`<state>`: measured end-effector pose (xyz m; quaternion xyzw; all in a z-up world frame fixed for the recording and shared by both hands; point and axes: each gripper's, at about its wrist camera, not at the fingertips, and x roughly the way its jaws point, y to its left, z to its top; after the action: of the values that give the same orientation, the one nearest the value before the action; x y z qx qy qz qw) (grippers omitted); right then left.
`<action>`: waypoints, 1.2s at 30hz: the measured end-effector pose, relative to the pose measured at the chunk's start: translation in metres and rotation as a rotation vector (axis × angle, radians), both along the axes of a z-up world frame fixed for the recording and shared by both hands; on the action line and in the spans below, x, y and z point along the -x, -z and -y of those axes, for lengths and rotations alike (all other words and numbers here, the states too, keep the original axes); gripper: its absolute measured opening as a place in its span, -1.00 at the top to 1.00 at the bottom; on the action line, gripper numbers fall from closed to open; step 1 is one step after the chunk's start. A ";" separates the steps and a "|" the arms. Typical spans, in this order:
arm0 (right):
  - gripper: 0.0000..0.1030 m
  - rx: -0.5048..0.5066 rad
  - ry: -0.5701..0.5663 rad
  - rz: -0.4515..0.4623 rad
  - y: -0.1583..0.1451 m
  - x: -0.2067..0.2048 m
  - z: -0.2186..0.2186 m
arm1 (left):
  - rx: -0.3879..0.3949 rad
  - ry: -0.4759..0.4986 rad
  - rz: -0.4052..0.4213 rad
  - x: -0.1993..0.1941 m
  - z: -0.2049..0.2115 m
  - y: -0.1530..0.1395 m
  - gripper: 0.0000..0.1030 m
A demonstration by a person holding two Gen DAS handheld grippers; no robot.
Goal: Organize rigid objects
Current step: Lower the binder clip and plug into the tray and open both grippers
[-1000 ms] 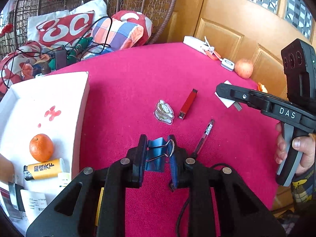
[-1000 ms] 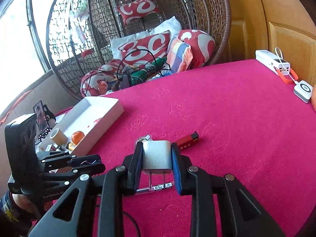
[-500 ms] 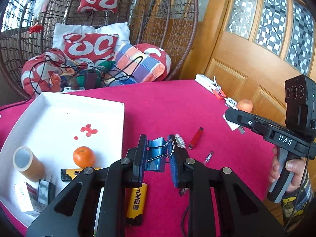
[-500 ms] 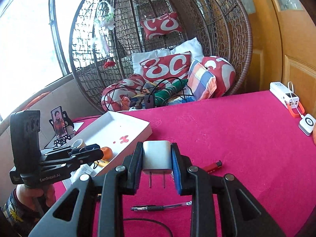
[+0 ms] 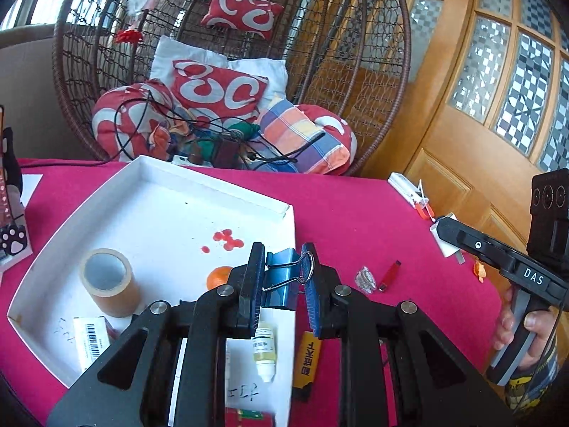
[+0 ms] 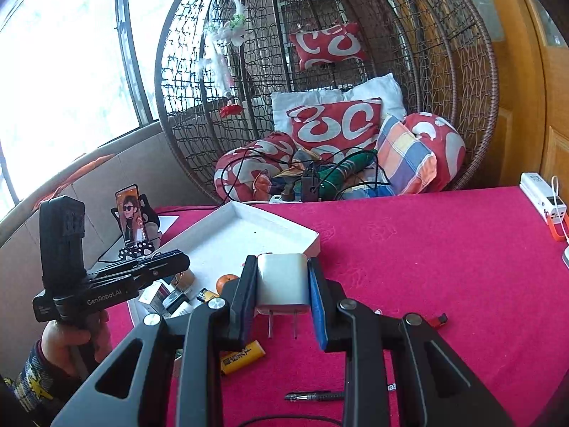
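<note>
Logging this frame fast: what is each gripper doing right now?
Left gripper: shut on the blue metal binder clip.
Right gripper: shut on the white two-prong plug charger.

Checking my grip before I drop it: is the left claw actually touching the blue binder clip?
Touching. The left wrist view shows the left claw shut on the blue binder clip, both pads pressed against it.

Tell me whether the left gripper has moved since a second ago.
Yes. The left gripper, shut on the blue binder clip, has shifted left toward the white tray; it now hangs over the tray's right edge instead of the red cloth.
</note>
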<state>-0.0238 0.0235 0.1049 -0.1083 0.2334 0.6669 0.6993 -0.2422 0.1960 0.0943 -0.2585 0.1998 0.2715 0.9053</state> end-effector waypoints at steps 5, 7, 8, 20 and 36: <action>0.49 0.034 -0.062 -0.036 0.002 0.015 -0.024 | 0.044 -0.108 0.007 0.028 -0.026 0.010 0.61; 0.49 0.045 -0.083 -0.036 0.003 0.023 -0.033 | 0.062 -0.140 0.014 0.038 -0.035 0.015 0.61; 0.49 0.051 -0.092 -0.036 0.004 0.027 -0.039 | 0.071 -0.153 0.016 0.042 -0.039 0.016 0.61; 0.49 0.203 -0.136 -0.077 0.055 0.066 -0.127 | 0.191 -0.313 -0.017 0.061 -0.091 0.051 0.61; -0.97 0.024 -0.084 -0.113 0.045 0.056 -0.082 | 0.123 -0.387 0.073 0.086 -0.051 0.039 -0.99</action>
<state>-0.0803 0.1053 0.0600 -0.0886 0.2760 0.6980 0.6548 -0.3287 0.2475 0.0549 -0.3568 0.1297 0.4182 0.8252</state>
